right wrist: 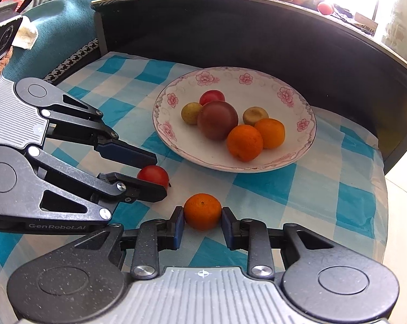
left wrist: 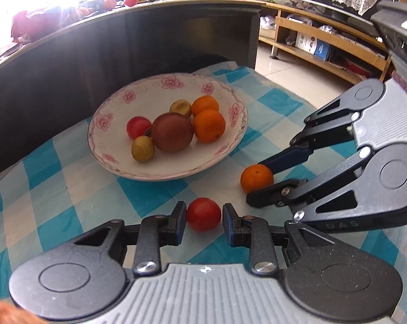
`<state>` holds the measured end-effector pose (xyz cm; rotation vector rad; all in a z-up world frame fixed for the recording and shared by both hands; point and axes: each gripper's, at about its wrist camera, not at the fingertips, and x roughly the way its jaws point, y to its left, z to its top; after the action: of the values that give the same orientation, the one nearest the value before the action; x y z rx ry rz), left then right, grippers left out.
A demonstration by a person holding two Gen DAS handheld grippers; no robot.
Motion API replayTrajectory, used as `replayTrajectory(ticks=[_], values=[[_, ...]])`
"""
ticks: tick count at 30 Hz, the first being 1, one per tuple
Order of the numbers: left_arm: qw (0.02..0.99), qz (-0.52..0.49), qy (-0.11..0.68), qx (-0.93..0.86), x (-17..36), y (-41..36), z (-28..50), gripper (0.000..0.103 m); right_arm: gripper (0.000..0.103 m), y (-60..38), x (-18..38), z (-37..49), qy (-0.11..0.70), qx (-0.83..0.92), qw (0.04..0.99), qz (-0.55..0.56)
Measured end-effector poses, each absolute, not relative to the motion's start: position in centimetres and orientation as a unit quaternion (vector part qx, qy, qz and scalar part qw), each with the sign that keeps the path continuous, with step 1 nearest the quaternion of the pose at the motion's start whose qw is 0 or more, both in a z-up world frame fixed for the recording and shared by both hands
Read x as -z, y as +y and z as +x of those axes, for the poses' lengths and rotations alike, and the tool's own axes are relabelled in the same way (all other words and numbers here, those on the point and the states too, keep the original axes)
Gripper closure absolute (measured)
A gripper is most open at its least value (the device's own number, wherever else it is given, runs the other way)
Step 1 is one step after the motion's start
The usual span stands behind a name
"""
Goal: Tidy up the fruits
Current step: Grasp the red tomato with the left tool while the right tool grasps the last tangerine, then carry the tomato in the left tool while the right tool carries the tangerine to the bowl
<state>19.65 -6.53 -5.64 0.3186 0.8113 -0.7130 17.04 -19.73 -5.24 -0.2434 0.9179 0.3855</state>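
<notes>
A white flowered plate (left wrist: 230,137) (right wrist: 306,140) on the blue checked cloth holds several fruits: two oranges, a dark red tomato, a small red tomato and two yellow-green fruits. My left gripper (left wrist: 204,222) (right wrist: 156,174) has its pads on both sides of a red tomato (left wrist: 203,214) (right wrist: 153,175) that rests on the cloth in front of the plate. My right gripper (right wrist: 202,222) (left wrist: 257,186) closes on an orange (right wrist: 202,211) (left wrist: 256,177) that rests on the cloth beside the tomato.
A dark curved wall (left wrist: 122,46) (right wrist: 230,27) rises behind the plate. The table edge drops to a tiled floor (left wrist: 284,67) at the right. A wooden shelf unit (left wrist: 325,40) stands beyond. A teal cloth (right wrist: 63,16) lies at the left.
</notes>
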Motion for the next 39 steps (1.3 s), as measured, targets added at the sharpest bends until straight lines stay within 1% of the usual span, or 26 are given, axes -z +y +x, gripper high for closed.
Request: replayTrajectory(ticks=[17, 39], values=[[0.841, 0.172, 0.405, 0.315, 5.4, -7.3, 19.4, 0.066, 0.08, -19.1, 5.0, 17.4, 0.45, -0.173, 0.865, -0.14], [0.839, 0.183, 0.424, 0.288, 5.0, -7.3, 18.1, 0.066, 0.08, -19.0, 4.4, 15.3, 0.475, -0.17, 0.852, -0.14]])
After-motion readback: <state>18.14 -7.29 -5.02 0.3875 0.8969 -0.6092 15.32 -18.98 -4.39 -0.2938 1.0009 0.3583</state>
